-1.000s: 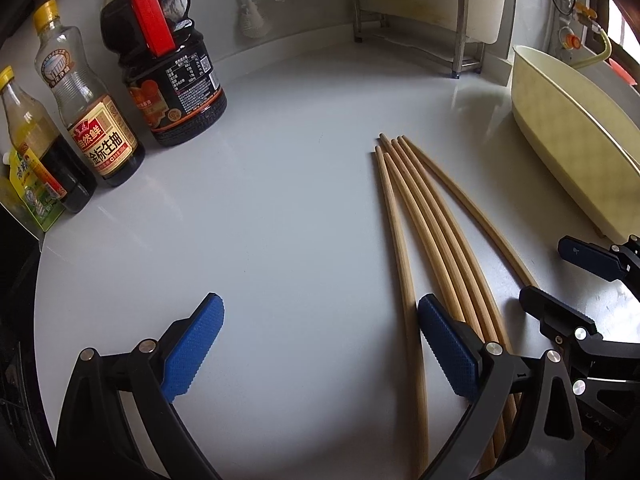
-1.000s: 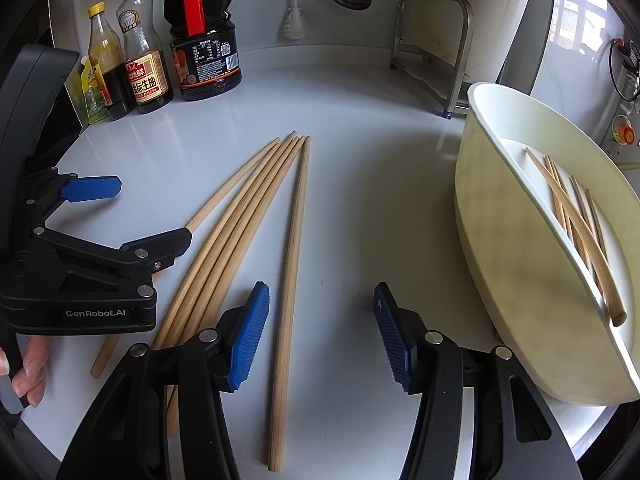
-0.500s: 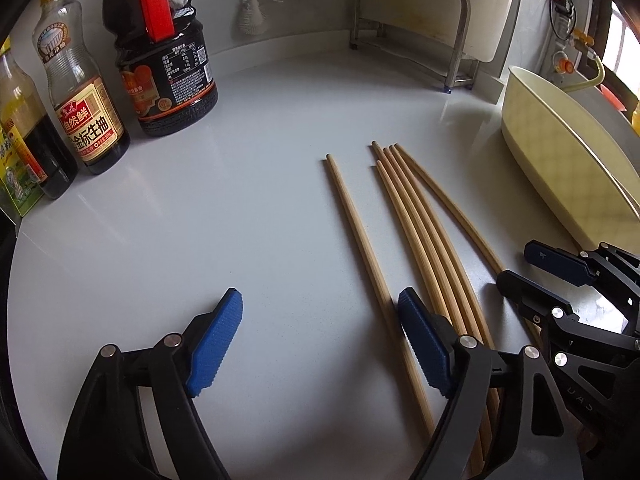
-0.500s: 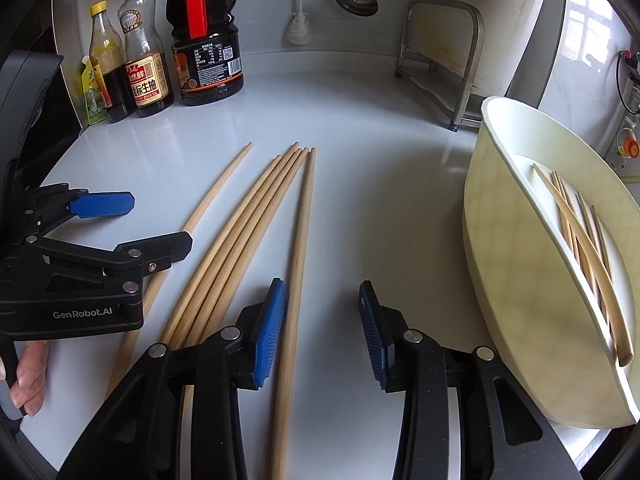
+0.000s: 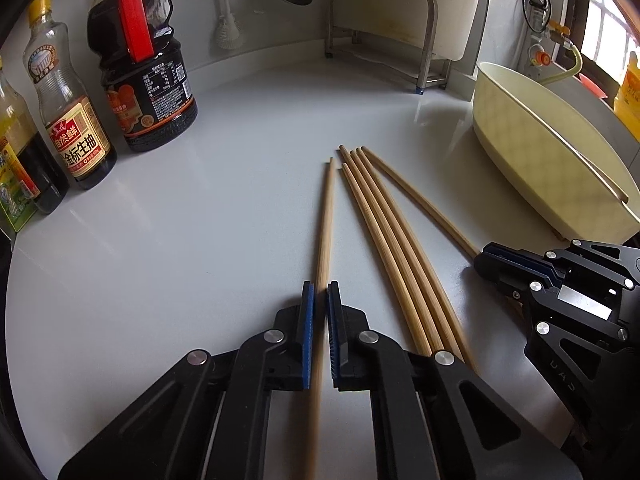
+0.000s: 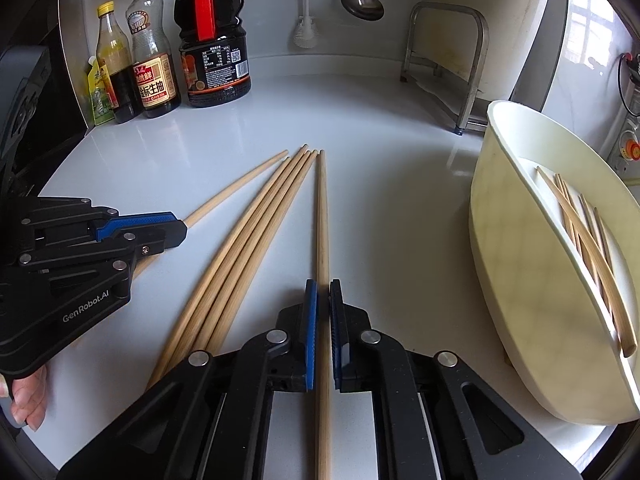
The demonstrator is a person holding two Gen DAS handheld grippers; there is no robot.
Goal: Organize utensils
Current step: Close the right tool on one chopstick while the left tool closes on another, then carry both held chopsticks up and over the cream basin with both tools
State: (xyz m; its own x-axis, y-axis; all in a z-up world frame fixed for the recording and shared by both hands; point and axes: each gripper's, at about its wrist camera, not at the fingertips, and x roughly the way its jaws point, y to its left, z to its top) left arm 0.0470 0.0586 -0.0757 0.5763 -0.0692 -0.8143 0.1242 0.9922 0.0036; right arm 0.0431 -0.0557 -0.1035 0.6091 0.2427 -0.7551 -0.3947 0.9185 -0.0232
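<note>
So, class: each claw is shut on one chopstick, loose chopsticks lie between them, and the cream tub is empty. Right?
No: the cream tub is not empty; the right wrist view shows several chopsticks in it. The left claw and right claw are each shut on one chopstick, loose chopsticks between them.

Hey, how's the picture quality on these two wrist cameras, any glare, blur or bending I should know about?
Left wrist view: sharp, strong fisheye bending of the countertop edge, dark vignette corners, blown-out window at the right. Right wrist view: also sharp, soft sheen on the countertop, overexposed window, the basin curved by the lens.
</note>
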